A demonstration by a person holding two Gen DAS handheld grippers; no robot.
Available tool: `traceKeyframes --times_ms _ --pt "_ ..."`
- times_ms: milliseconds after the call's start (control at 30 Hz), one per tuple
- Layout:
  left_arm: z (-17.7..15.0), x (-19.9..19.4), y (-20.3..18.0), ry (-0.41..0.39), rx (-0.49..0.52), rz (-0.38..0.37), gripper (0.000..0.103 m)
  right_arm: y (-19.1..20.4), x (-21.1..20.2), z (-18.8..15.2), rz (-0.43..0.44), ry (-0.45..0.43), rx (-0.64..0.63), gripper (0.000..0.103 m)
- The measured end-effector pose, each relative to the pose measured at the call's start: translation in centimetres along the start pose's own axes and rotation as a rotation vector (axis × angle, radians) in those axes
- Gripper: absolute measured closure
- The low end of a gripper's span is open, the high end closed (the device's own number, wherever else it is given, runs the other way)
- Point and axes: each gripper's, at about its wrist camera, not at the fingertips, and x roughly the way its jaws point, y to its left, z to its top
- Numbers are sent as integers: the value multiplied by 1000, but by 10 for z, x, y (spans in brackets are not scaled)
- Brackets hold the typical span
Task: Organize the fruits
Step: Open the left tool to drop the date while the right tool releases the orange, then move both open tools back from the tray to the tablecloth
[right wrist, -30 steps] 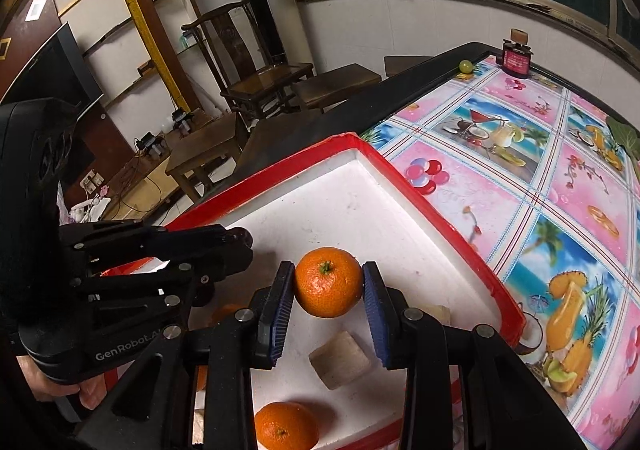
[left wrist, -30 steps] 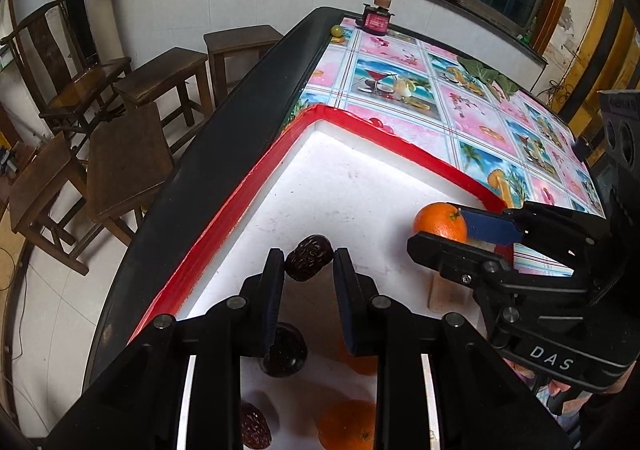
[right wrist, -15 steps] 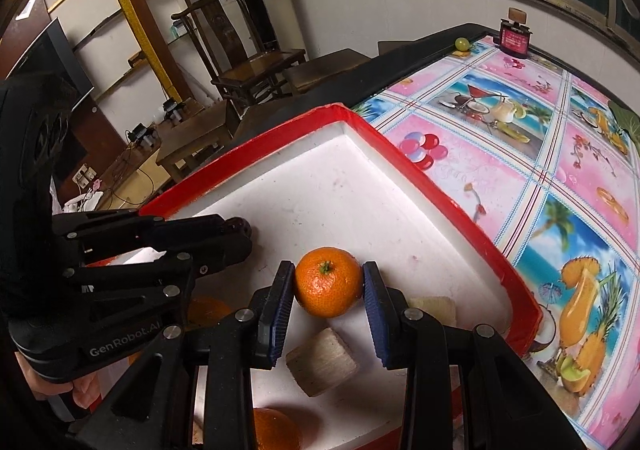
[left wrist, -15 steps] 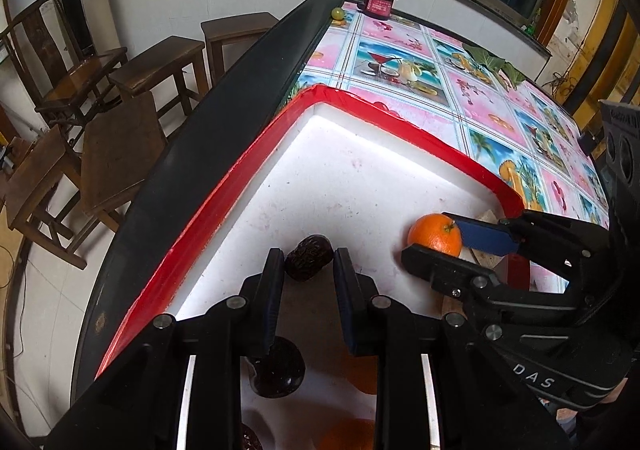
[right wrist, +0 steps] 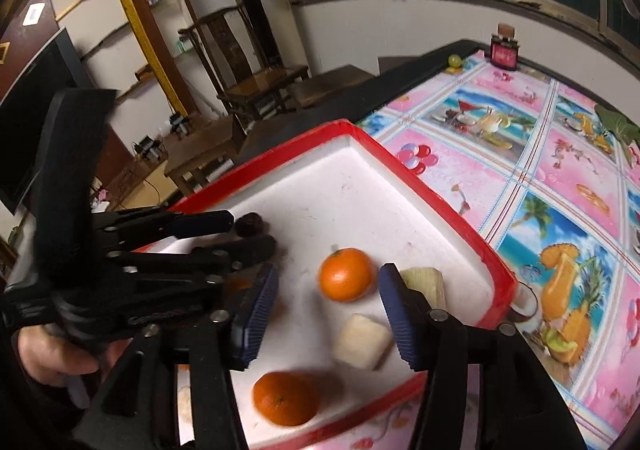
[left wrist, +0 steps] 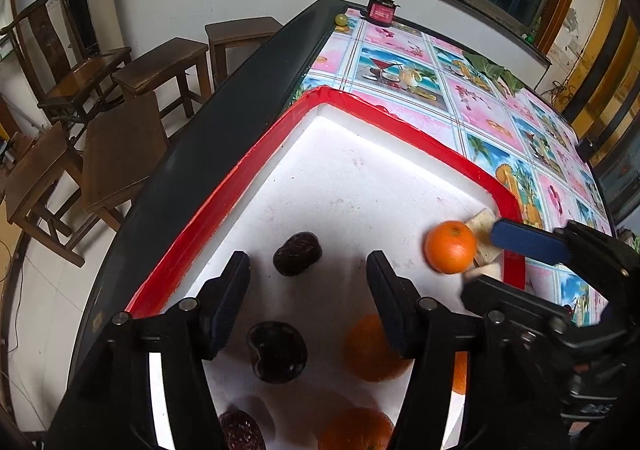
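Left gripper (left wrist: 306, 274): jaws spread wide, holding nothing; the wrinkled dark date (left wrist: 297, 253) lies on the tray floor just ahead of the blue ribbed pads, touching neither. Right gripper (right wrist: 328, 302): likewise parted and empty; the orange (right wrist: 346, 274) sits between its fingers, apart from both, slightly blurred.

Tray (left wrist: 248, 169): white, matte, foam-like floor with faint stains; glossy red rim, corners rounded.

Contents: further dark dates (left wrist: 277, 352) gathered on the left side; smooth, round, fine-pored oranges (right wrist: 286, 398) towards the right; two pale, blocky, fibrous pieces (right wrist: 362, 342) near the right rim, kind not determinable.

Judgement: sorting by kind appears well advanced, both fruits set down with their own sort; whether loose fruit remains outside the tray cannot be told. A small green ball (right wrist: 455, 60) rests far off on the patterned tablecloth (right wrist: 560, 177).
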Motion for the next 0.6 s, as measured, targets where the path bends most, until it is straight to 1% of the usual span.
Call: traceKeyframes --times_ms 100,167,233,267,367,400,500,600 --pt "-3 -7 -4 -13 16 10 43 4 -16 -7 7 -24 2 45" --pt "-4 -13 -7 -24 28 17 43 8 -28 -15 17 -37 5 42" --pt "-6 -19 -10 -34 38 20 43 12 -39 -21 22 -47 3 34" --pt "-7 -21 -12 -37 41 21 40 14 -44 -25 27 -52 1 33" --pt "-12 -30 -17 -48 54 24 36 21 -62 -39 41 -61 -15 26" --pt "-14 -32 -18 -47 58 25 31 23 -68 -43 43 -65 -18 23" --pt "-21 -39 -24 -50 65 22 30 27 -85 -59 49 -64 -17 20" --pt "-27 -44 -30 -46 69 11 30 26 -102 -78 57 -63 13 16"
